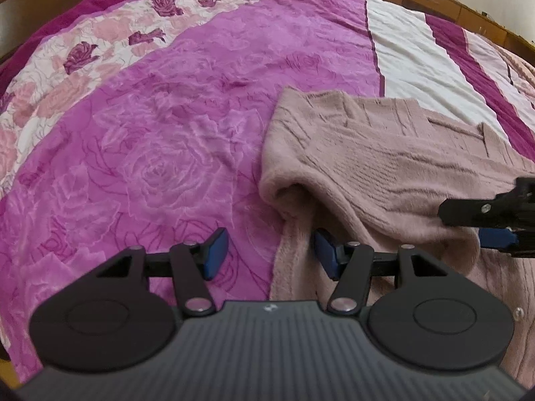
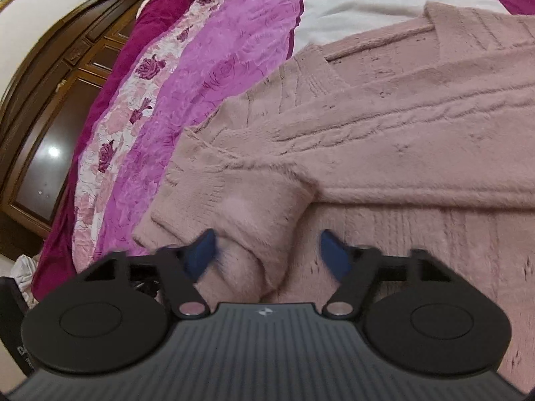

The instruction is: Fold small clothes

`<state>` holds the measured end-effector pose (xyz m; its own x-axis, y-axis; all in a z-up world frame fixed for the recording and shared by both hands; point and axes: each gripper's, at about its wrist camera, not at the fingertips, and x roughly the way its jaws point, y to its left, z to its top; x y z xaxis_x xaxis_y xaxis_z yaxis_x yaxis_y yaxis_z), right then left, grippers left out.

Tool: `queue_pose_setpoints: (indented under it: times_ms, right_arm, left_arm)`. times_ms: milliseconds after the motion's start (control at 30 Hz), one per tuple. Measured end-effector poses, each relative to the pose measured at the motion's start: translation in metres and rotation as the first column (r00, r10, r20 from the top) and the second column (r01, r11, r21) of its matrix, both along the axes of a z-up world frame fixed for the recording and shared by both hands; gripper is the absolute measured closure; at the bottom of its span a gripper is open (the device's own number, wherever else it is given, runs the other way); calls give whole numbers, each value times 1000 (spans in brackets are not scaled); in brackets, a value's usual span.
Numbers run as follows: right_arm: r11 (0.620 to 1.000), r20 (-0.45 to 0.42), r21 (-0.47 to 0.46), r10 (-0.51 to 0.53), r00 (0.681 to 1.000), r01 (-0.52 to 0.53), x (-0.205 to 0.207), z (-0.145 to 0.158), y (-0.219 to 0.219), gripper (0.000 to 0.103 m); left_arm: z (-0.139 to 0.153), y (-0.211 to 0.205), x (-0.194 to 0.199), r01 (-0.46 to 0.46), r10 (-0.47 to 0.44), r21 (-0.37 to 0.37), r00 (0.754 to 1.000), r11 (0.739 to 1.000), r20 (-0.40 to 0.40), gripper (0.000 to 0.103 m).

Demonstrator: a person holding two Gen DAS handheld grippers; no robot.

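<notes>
We see a dusty-pink fuzzy knitted sweater (image 1: pixel 384 173) lying on a bed, spread over a magenta rose-patterned blanket (image 1: pixel 160 153) and partly over a white stripe of bedding (image 1: pixel 404 53); a sleeve (image 2: pixel 240 207) is folded in across the body of the garment, its rounded fold lying nearest us in the right wrist view. Our left gripper (image 1: pixel 271 254) hangs at the sweater's left edge, its jaws spread; one blue pad (image 1: pixel 214 254) is over the blanket, the other (image 1: pixel 326 254) at the knit's edge under the overhanging fold, and nothing is pinched between them. Our right gripper (image 2: pixel 267 255) straddles the folded sleeve, jaws apart; the left blue pad (image 2: pixel 200 254) looks to be against the fabric while the right pad (image 2: pixel 332 254) stands clear of it, so the cloth sits between the fingers without being clamped. In the left wrist view the right gripper enters from the right edge above the sweater. A dark wooden headboard (image 2: pixel 50 107) curves along the far left; a floral pink-and-white band (image 1: pixel 83 56) borders the blanket.
</notes>
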<state>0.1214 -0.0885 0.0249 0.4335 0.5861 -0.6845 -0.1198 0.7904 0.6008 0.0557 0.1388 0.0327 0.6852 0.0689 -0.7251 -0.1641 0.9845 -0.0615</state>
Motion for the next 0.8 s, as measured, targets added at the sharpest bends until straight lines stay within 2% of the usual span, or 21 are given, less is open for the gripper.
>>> queue_pose_setpoints:
  times_ms: [67, 100, 133, 167, 233, 333, 433, 533, 600, 800]
  right_arm:
    - [1000, -11, -11, 13, 1000, -13, 7, 1, 5, 62]
    - [1000, -12, -20, 21, 1000, -21, 10, 3, 8, 68]
    - [999, -5, -35, 29, 1000, -29, 12, 6, 10, 78]
    - [998, 8, -51, 42, 999, -42, 13, 10, 12, 82]
    - [996, 54, -64, 60, 997, -57, 15, 22, 13, 84]
    - [996, 175, -74, 70, 982, -58, 17, 53, 9, 85]
    - [990, 327, -134, 96, 940, -54, 17, 87, 2, 85]
    - [971, 446, -240, 120, 887, -10, 11, 108, -7, 85]
    - [959, 458, -283, 122, 880, 14, 12, 107, -17, 85]
    - [935, 326, -350, 65, 943, 57, 29, 45, -48, 85]
  left_arm:
    - [0, 1, 3, -6, 6, -3, 1000, 1000, 12, 44]
    - [0, 1, 5, -8, 8, -7, 1000, 1000, 17, 44]
    - [0, 1, 7, -11, 11, -10, 1000, 1000, 22, 44]
    - [-1, 1, 10, -11, 12, -11, 1000, 1000, 26, 44]
    - [-3, -1, 13, -12, 12, 0, 1000, 1000, 29, 44]
    - [-8, -5, 16, -10, 9, 36, 1000, 999, 28, 44]
    - [-11, -6, 16, -15, 13, 51, 999, 999, 33, 42]
    - [-13, -5, 17, -22, 20, 44, 999, 999, 31, 42]
    - [-14, -6, 17, -24, 22, 49, 999, 999, 30, 41]
    - [-15, -10, 18, -17, 15, 70, 999, 997, 32, 40]
